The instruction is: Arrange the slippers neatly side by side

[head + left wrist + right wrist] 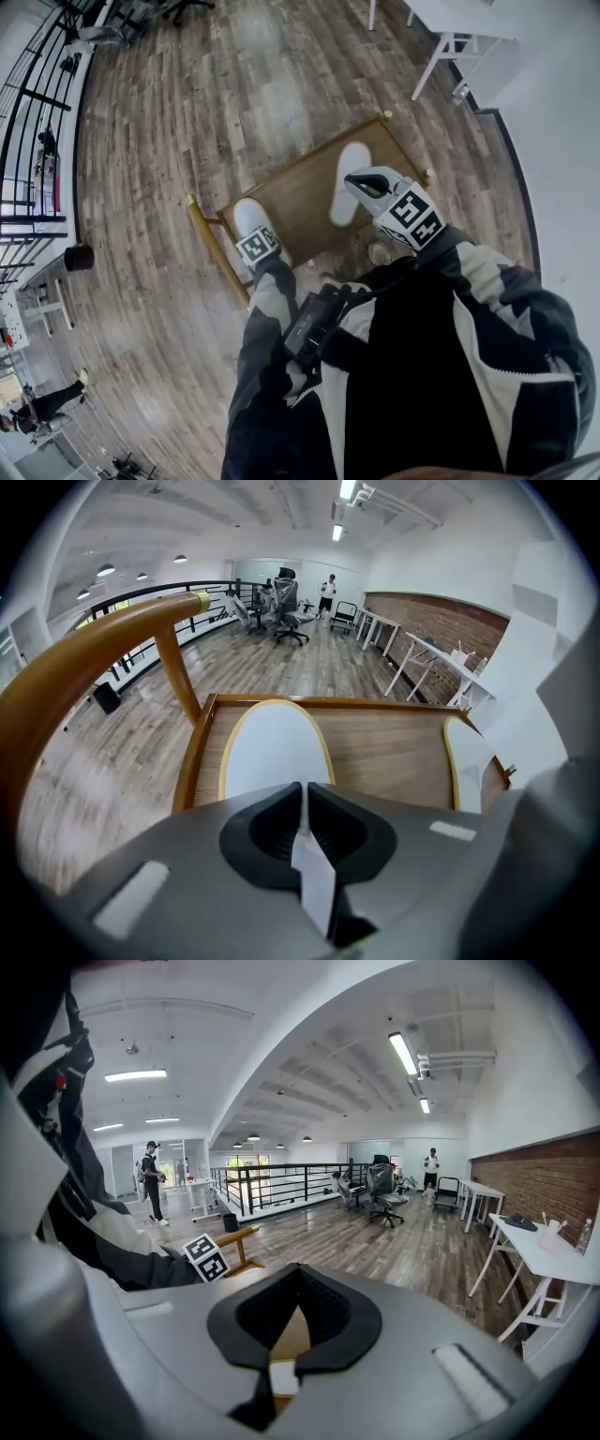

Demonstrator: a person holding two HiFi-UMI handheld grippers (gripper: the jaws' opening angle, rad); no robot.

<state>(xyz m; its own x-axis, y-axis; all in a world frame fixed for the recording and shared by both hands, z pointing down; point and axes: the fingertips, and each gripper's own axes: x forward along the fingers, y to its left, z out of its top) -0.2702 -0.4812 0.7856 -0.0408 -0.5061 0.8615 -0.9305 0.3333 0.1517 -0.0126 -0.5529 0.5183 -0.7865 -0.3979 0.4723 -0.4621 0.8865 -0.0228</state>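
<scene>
left slipper (251, 217) and right slipper (349, 184) lie apart on the tray (300, 192).

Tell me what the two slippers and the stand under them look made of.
The left slipper and right slipper: white, matte, probably fabric or foam, with a thin tan edge; the look does not settle which. The stand: wood, brown with visible grain, lighter glossy raised rim.

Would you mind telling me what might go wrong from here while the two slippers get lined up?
1. The left gripper seems shut on only a thin edge of the left slipper, so it could pull free or fold when dragged.
2. The curved wooden rail and the platform's raised rim stand close beside that slipper and might snag it.
3. The right gripper is shut near the right slipper; it could shove it instead of gripping.
</scene>
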